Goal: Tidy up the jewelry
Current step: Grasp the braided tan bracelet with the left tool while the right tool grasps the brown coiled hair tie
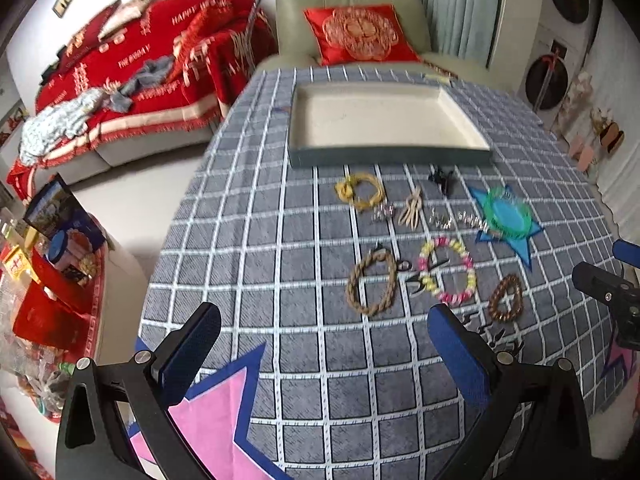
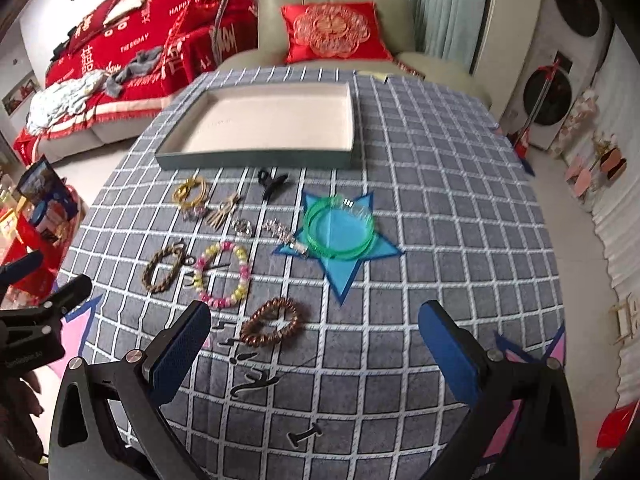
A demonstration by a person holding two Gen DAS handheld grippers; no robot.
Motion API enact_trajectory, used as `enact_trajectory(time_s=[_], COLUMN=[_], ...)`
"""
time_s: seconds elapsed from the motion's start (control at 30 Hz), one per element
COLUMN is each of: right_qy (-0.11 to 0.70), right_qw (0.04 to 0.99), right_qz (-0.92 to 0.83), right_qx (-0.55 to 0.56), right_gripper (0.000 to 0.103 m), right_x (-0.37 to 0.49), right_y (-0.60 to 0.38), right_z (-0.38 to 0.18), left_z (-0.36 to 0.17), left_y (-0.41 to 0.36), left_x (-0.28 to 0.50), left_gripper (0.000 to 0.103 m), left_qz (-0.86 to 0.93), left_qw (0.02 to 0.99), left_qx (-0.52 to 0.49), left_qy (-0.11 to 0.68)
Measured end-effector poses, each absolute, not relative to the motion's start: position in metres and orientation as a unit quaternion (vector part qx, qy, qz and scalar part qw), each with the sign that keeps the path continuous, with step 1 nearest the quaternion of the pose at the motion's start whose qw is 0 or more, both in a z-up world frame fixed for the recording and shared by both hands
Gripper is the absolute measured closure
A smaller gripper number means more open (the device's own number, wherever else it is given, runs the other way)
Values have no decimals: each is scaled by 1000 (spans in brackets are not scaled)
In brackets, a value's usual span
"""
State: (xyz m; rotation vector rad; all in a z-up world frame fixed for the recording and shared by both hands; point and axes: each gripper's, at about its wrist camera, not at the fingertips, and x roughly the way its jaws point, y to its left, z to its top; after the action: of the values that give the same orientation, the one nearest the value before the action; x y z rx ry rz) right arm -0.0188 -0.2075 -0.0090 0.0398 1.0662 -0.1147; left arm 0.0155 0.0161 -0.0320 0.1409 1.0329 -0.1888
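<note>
Shallow rectangular tray [image 1: 390, 159], teal outer wall, cream lining, empty, at the far side of a grey checked tablecloth [image 1: 280, 280]. Jewelry laid out on the cloth in front of it: yellow cord bracelet [image 1: 360, 190]; black claw clip [image 2: 272, 185]; translucent green bangles [image 2: 340, 226], stacked on a blue star-shaped patch [image 2: 340, 276]; twisted brown rope bracelet [image 1: 372, 282]; pink-and-yellow beaded bracelet [image 2: 222, 274]; coiled copper-brown hair tie [image 2: 274, 322]; small silvery pieces, too blurred to identify.
Left gripper [image 1: 324, 354]: blue textured pads spread wide, empty, above the cloth.
Right gripper [image 2: 316, 350]: pads likewise wide apart, empty.
</note>
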Motion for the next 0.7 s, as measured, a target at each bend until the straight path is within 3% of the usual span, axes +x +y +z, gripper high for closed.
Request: enact_trajectory(time_s=[0.33,0.7], right_qy=[609,664], right_qw=[788,721], right_qz=[-57,-119], right_qx=[67,156], right_gripper=[0,0], right_x=[4,19], right_y=[-213,-230], right_z=[-58,-101], left_z=[-81,-100], left_y=[13,2], left_x=[49,84], left_gripper=[0,0], left_qz=[-108,-127], left_qw=[802,792], left_qx=[93,92], left_qy=[581,590])
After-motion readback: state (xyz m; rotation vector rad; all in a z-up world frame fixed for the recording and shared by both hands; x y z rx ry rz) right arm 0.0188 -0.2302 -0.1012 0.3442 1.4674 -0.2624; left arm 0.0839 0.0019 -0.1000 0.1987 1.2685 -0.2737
